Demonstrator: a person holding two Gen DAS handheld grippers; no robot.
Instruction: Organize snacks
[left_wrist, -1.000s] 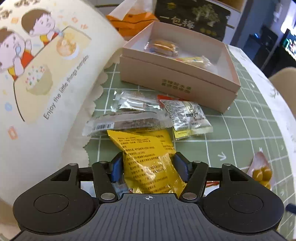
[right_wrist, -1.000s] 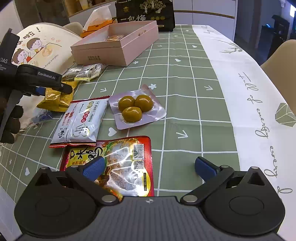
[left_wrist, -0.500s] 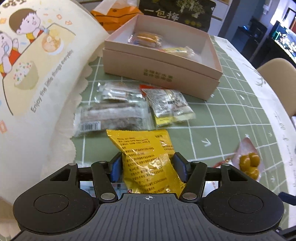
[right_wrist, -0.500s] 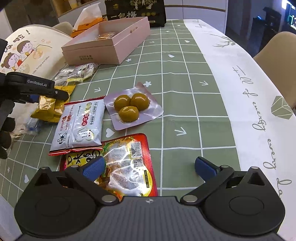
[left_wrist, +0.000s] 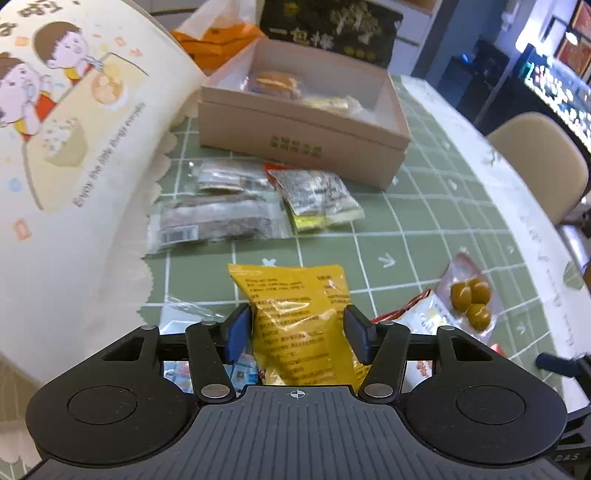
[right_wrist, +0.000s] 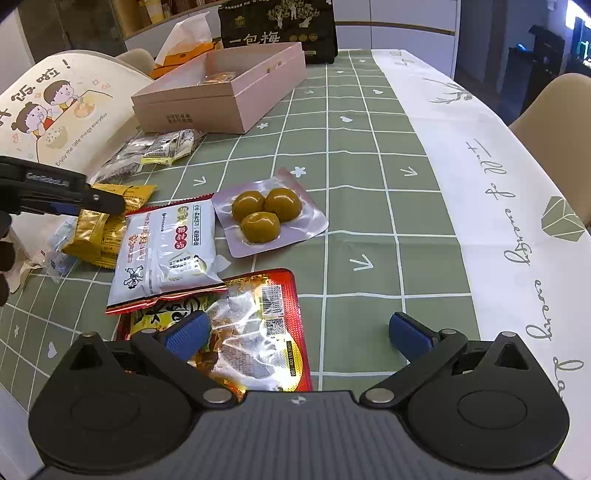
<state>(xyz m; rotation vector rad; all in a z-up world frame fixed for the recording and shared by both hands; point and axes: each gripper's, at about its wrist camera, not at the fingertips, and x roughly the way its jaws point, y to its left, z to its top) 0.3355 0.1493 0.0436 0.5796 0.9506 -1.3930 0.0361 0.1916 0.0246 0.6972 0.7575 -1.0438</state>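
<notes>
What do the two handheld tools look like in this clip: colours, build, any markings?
Both match: the left tool and right tool have matte black ribbed bodies, round black discs on each side, black linkage arms with silver pivot pins, blue textured pads, and a small white crosshair mark. The left tool's side carries white lettering.

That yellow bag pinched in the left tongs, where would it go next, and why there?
Probably forward and up, over the near wall of the pink box. The left tongs are shut on the yellow bag, which sits short of the box. The box is open and already holds a couple of wrapped snacks, so it looks like the collecting spot. The right tongs are open, gripping nothing.
</notes>
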